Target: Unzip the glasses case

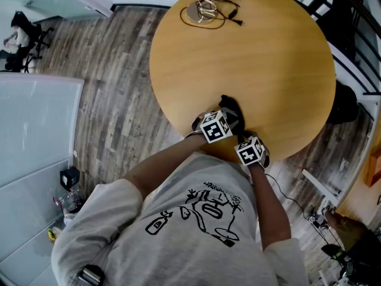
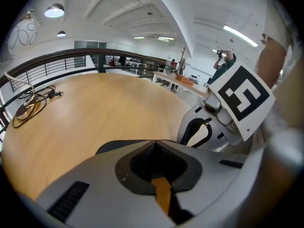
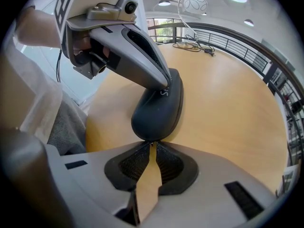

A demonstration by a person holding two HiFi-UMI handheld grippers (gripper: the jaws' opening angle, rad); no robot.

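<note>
item: glasses case. black, rounded, lying flat on the round wooden table at the edge nearest you, with both of your grippers on it.

item: left gripper. in the right gripper view it reaches down onto the top of the case, its tips at the case's upper seam, where a small metallic bit shows. its own view has your jaws drawn together, pads meeting at the tips, and the dark case just past them and a little to the left. the hold looks like a pinch at the seam; which part is pinched cannot be told.

item: right gripper. jaws drawn together, with the tips meeting against the near, narrow end of the case. a tiny bit of the case's edge sits between them. the case runs straight away from your jaws.

item: the two grippers sit close together, with their marker cubes side by side in the head view.

item: cable. coiled at the far side of the table, well apart from the case.
</note>
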